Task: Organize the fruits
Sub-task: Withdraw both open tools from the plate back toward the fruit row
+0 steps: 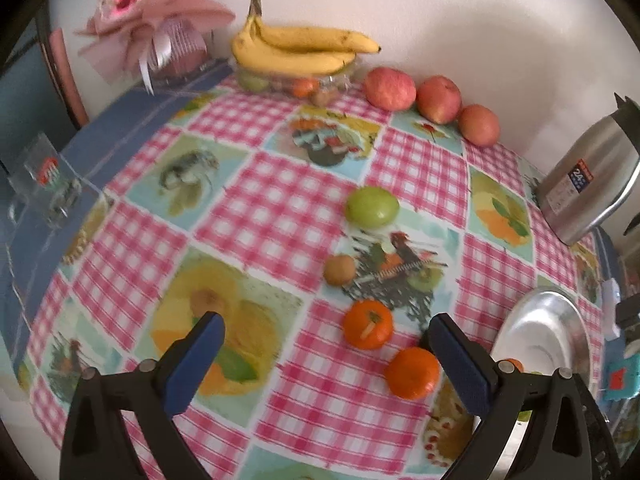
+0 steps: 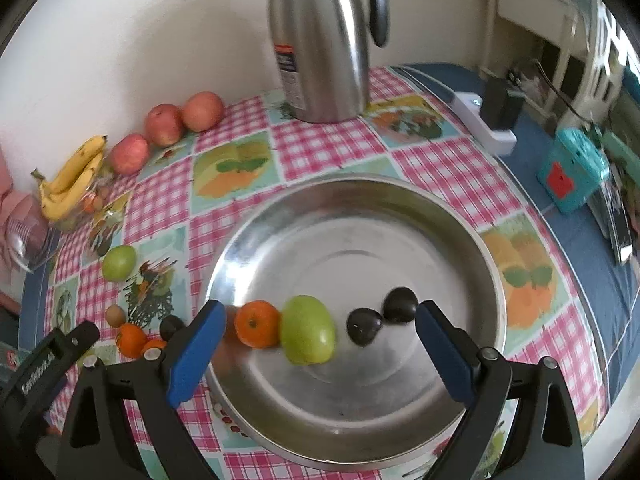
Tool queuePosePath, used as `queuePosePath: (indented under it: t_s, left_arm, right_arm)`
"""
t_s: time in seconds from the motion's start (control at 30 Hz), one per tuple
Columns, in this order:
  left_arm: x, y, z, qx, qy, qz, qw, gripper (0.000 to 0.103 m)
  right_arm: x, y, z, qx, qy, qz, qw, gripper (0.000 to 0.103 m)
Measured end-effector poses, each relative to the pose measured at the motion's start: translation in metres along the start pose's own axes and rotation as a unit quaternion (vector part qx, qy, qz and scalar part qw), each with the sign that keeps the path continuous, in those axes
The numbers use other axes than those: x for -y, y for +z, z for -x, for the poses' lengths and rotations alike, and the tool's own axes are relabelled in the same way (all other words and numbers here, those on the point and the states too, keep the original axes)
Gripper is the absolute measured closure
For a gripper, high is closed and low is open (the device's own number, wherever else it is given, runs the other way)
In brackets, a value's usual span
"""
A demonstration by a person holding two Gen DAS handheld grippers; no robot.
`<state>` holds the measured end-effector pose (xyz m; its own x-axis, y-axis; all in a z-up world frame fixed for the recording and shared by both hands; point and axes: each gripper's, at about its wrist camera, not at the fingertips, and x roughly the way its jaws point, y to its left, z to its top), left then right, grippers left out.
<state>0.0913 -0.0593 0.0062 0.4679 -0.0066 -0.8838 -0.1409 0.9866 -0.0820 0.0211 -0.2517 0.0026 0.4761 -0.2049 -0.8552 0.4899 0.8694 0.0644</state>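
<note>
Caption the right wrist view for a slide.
Open right gripper above a steel bowl holding an orange, green fruit and two dark fruits.

A stainless steel thermos jug (image 2: 320, 40) with a black handle was stood upright at 12 o'clock in the right wrist view, on a pink checked tablecloth (image 1: 280, 200) printed with fruit pictures. A white power strip (image 2: 482, 120) with a black adapter (image 2: 500, 100) plugged into it was seen at 2 o'clock on a blue cloth (image 2: 580, 248), and a turquoise box (image 2: 572, 168) bearing a red mark was placed near it at 3 o'clock. In the left wrist view, a pink-wrapped flower bouquet (image 1: 156, 20) was leaned against the white wall (image 1: 460, 20) at 11 o'clock, and a clear glass (image 1: 48, 180) was set at 9 o'clock.
</note>
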Motion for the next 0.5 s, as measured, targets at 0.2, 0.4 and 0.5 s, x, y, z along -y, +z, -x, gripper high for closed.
queuePosePath:
  t_s: [0.2, 0.4, 0.5]
  left_arm:
    - [-0.005, 0.007, 0.004, 0.024, 0.037, -0.018, 0.9988, 0.0]
    - [-0.014, 0.012, 0.001, 0.027, 0.039, -0.007, 0.9988, 0.0]
    - [-0.022, 0.014, 0.0, 0.025, 0.035, 0.007, 0.9991, 0.0]
  right_arm:
    - [-0.012, -0.001, 0.003, 0.013, 0.006, 0.028, 1.0, 0.007]
    - [-0.028, -0.005, 0.004, 0.017, 0.014, 0.06, 0.998, 0.007]
    - [-0.037, -0.007, 0.003, 0.016, 0.021, 0.075, 0.997, 0.007]
